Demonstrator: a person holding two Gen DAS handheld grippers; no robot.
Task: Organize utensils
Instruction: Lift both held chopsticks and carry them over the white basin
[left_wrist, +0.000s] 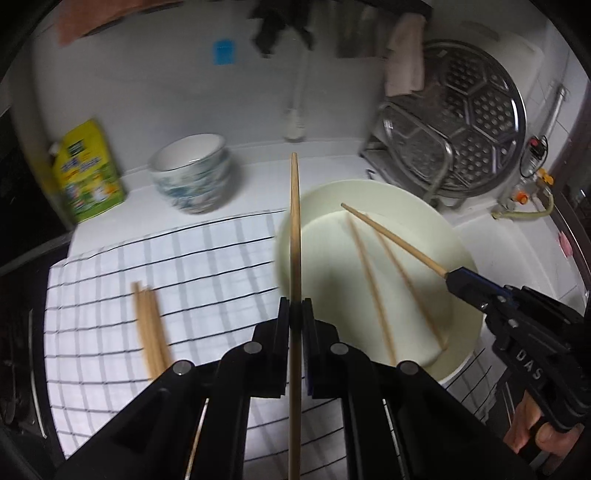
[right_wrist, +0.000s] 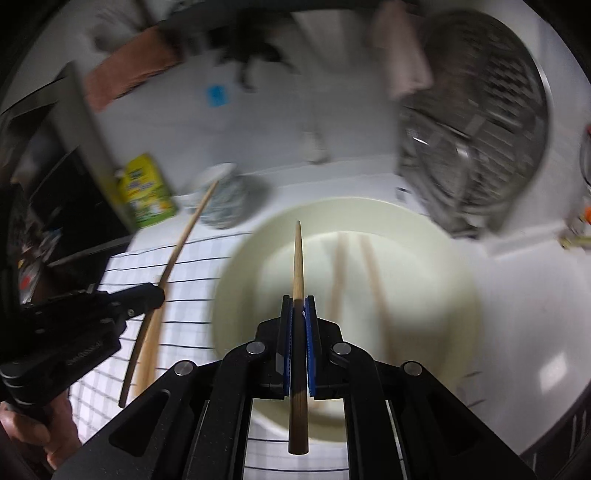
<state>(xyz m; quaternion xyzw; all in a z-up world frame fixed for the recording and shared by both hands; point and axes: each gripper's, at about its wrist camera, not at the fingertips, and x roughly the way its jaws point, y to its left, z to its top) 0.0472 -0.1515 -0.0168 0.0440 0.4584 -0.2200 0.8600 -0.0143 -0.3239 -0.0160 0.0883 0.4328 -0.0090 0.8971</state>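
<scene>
Two hand-held grippers, each clamped tight on one wooden chopstick above a cream basin.

The white counter (left_wrist: 332, 151) carries a black-checked cloth (left_wrist: 207, 258) on the left and the cream basin (left_wrist: 369, 199) on the right, the basin partly on the cloth; a steel steamer rack (left_wrist: 480, 110) stands far right, a stack of patterned bowls (left_wrist: 192, 177) and a green-yellow pouch (left_wrist: 88, 170) far left; the left gripper (left_wrist: 295, 314) has its jaws closed on a chopstick (left_wrist: 294, 221) pointing away; the right gripper (right_wrist: 298, 314) likewise pinches its own chopstick (right_wrist: 298, 258) over the basin; two loose chopsticks (left_wrist: 373, 288) lie inside the basin; a small bundle of chopsticks (left_wrist: 149, 325) rests on the cloth, near left.
</scene>
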